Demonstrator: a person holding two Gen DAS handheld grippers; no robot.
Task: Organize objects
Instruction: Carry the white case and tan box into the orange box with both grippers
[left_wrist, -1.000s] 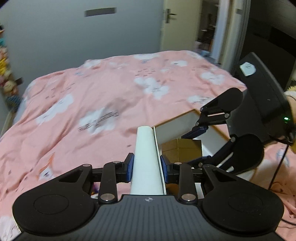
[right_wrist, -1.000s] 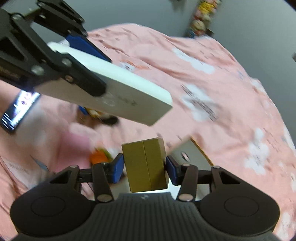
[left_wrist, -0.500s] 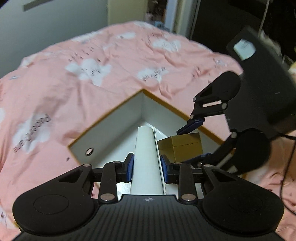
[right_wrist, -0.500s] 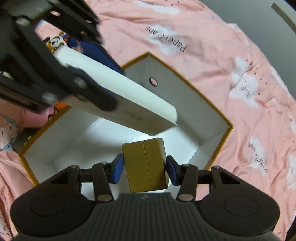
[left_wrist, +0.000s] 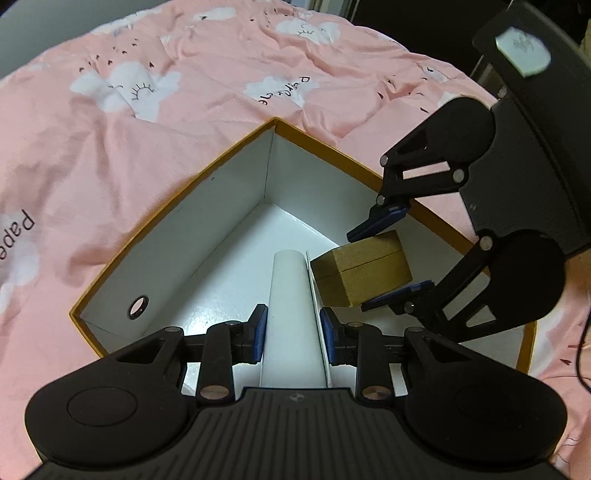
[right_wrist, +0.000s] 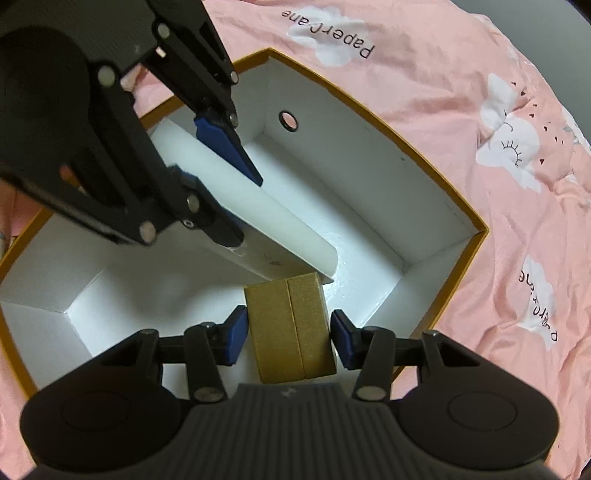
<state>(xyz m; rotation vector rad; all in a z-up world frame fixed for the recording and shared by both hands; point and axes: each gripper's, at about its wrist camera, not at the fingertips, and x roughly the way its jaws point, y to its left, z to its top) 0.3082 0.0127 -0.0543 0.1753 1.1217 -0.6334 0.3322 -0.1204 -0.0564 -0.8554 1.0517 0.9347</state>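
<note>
Left tongs (left_wrist: 291, 334): aimed steeply down into the open box, blue pads clenched on either side of a long white box (left_wrist: 291, 314) that runs forward between them.
Right tongs (right_wrist: 288, 334): also tipped steeply down, just beside the left pair, grasping a small gold box (right_wrist: 291, 328) by two opposite sides; a seam runs along the middle of its upper face.
White box: its far end reaches down toward the floor of the open box; whether it touches the floor cannot be told. In the right wrist view it (right_wrist: 258, 221) slants across above the gold box.
Gold box: in the left wrist view it (left_wrist: 364, 271) sits just right of the white box's end, held between the right tongs (left_wrist: 388, 258), within the open box's walls.
Open box (left_wrist: 207, 206): a large carton with white inner walls and an orange-brown rim, a round finger hole (left_wrist: 138, 307) in one wall; nothing rests on the part of its floor that shows.
Bed: the open box rests on a pink duvet (left_wrist: 147, 129) printed with white clouds, sleepy eyes and lettering, creased around the box.
Room: beyond the bed, only dim grey wall at the frame's edge.
</note>
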